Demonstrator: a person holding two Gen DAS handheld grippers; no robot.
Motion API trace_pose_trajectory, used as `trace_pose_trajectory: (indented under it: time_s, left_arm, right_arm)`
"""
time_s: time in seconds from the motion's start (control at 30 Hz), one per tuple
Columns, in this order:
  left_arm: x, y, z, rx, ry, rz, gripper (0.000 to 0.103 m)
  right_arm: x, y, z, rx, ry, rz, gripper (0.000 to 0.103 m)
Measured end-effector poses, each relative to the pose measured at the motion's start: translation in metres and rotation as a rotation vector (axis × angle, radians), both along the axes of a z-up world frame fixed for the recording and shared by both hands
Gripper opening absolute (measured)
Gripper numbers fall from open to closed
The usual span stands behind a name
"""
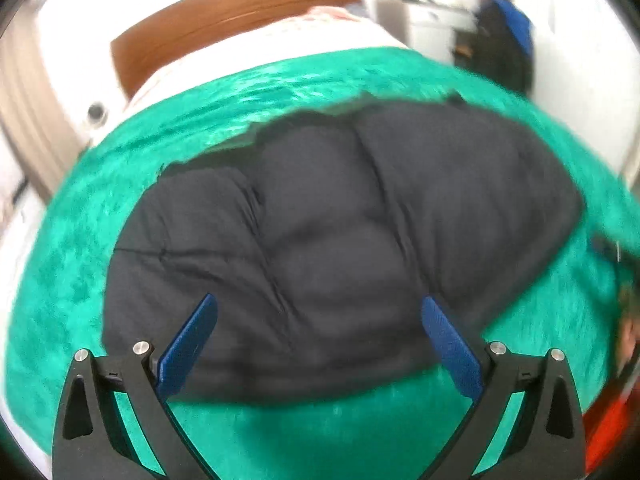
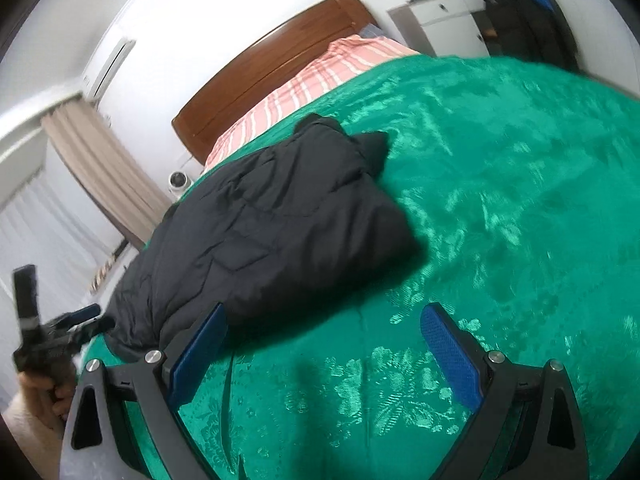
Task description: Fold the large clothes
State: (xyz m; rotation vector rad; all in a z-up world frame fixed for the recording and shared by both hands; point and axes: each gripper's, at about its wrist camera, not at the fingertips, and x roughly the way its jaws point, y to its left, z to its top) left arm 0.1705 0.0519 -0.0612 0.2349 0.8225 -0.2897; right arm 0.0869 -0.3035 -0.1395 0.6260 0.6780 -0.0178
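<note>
A dark quilted puffer jacket (image 1: 328, 240) lies folded into a compact bundle on a green bedspread (image 1: 312, 432). My left gripper (image 1: 320, 304) hovers over the jacket's near edge, its blue fingers (image 1: 188, 344) spread wide with nothing between them. In the right wrist view the same jacket (image 2: 264, 224) lies to the left on the bedspread (image 2: 500, 200). My right gripper (image 2: 324, 312) is open above bare bedspread, its left finger (image 2: 196, 356) close to the jacket's near corner. The left gripper (image 2: 86, 318) shows at the far left, held by a hand (image 2: 48, 396).
A wooden headboard (image 2: 272, 68) and a pink striped pillow (image 2: 304, 84) are at the bed's far end. Curtains (image 2: 104, 176) and a small white camera (image 2: 178, 182) stand to the left, and dark and blue clothes (image 2: 520, 4) hang at the far right. Something red (image 1: 608, 428) lies at the right edge.
</note>
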Motion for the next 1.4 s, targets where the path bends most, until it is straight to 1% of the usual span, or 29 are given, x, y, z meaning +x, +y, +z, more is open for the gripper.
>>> trace_pose_trajectory:
  time_s: [0.03,0.1,0.2,0.27,0.33,0.4,0.5,0.57,0.6,0.63,0.67,0.7,0.73,0.8,0.83,0.9,0.93,1.0,1.07,1.1,1.13,1.17,1.2,1.23,1.27,1.3,1.33,1.37,1.4]
  left_arm:
    - [0.012,-0.002,0.001,-0.035,0.003,0.014,0.102]
    - [0.029,-0.007,-0.002,-0.047,0.008,0.017,0.102]
    - [0.059,-0.014,-0.024,0.023,0.027,0.052,0.101]
    - [0.077,-0.013,-0.045,0.015,0.092,0.066,0.103]
    - [0.079,-0.011,-0.055,-0.021,0.110,0.063,0.103]
    - [0.074,-0.012,-0.058,-0.016,0.099,0.049,0.103]
    - [0.064,-0.009,-0.062,-0.012,0.094,0.035,0.103]
    - [0.064,-0.009,-0.064,-0.013,0.094,0.035,0.103]
    - [0.066,-0.009,-0.063,-0.012,0.093,0.037,0.103]
    - [0.064,-0.010,-0.065,-0.007,0.088,0.039,0.103]
    - [0.065,-0.011,-0.065,-0.001,0.084,0.041,0.103]
    - [0.068,-0.013,-0.063,0.002,0.081,0.042,0.103]
    - [0.068,-0.014,-0.064,0.001,0.080,0.043,0.103]
    - [0.067,-0.015,-0.065,0.003,0.082,0.042,0.103]
    - [0.066,-0.016,-0.065,0.006,0.079,0.040,0.103]
    - [0.066,-0.017,-0.065,0.006,0.077,0.042,0.103]
    - [0.066,-0.018,-0.065,0.005,0.079,0.047,0.103]
    - [0.068,-0.018,-0.064,0.002,0.084,0.053,0.103]
    - [0.073,-0.015,-0.059,-0.004,0.116,0.040,0.101]
    - [0.076,-0.011,-0.054,-0.005,0.148,0.028,0.100]
    - [0.079,0.001,-0.044,-0.034,0.197,0.025,0.093]
    - [0.080,0.018,-0.034,-0.092,0.229,0.030,0.088]
    - [0.079,0.045,-0.021,-0.193,0.266,0.039,0.088]
    - [0.077,0.074,-0.009,-0.292,0.277,0.057,0.089]
    - [0.074,0.101,0.000,-0.362,0.274,0.086,0.094]
    - [0.072,0.128,0.008,-0.409,0.262,0.124,0.095]
    - [0.068,0.167,0.017,-0.456,0.231,0.180,0.095]
    - [0.066,0.190,0.022,-0.469,0.213,0.215,0.095]
    - [0.064,0.211,0.025,-0.472,0.195,0.247,0.095]
  right_arm:
    - [0.000,-0.001,0.000,0.010,-0.003,-0.002,0.096]
    - [0.005,-0.004,0.003,0.038,-0.016,0.007,0.096]
    - [0.020,-0.024,0.013,0.099,-0.056,-0.019,0.096]
    - [0.037,-0.038,0.016,0.140,-0.055,-0.015,0.098]
    - [0.063,-0.051,0.011,0.214,-0.021,0.042,0.098]
    - [0.094,-0.057,-0.002,0.276,0.054,0.110,0.098]
    - [0.124,-0.060,-0.017,0.268,0.088,0.126,0.098]
    - [0.139,-0.061,-0.025,0.323,0.089,0.129,0.100]
    - [0.148,-0.060,-0.026,0.366,0.092,0.138,0.097]
    - [0.155,-0.058,-0.027,0.408,0.100,0.167,0.079]
    - [0.162,-0.054,-0.027,0.448,0.127,0.196,0.070]
    - [0.164,-0.051,-0.023,0.438,0.139,0.199,0.054]
    - [0.163,-0.045,-0.011,0.391,0.137,0.205,0.040]
    - [0.159,-0.031,0.017,0.286,0.117,0.222,0.033]
    - [0.157,-0.019,0.038,0.212,0.102,0.227,0.032]
    - [0.157,0.004,0.072,0.109,0.063,0.238,0.032]
    - [0.157,0.024,0.096,0.037,0.029,0.255,0.032]
    - [0.161,0.062,0.131,-0.082,-0.025,0.293,0.031]
    - [0.169,0.112,0.164,-0.184,-0.082,0.346,0.031]
    - [0.174,0.134,0.173,-0.229,-0.094,0.365,0.031]
    - [0.179,0.155,0.180,-0.275,-0.102,0.384,0.031]
    - [0.185,0.188,0.186,-0.338,-0.113,0.409,0.031]
    - [0.188,0.209,0.186,-0.374,-0.116,0.423,0.031]
    - [0.193,0.231,0.185,-0.412,-0.116,0.440,0.031]
    - [0.195,0.258,0.179,-0.467,-0.115,0.463,0.031]
    - [0.198,0.289,0.171,-0.537,-0.120,0.487,0.031]
    - [0.197,0.312,0.161,-0.594,-0.126,0.508,0.032]
    - [0.198,0.349,0.144,-0.686,-0.135,0.550,0.032]
    - [0.197,0.367,0.129,-0.741,-0.138,0.580,0.033]
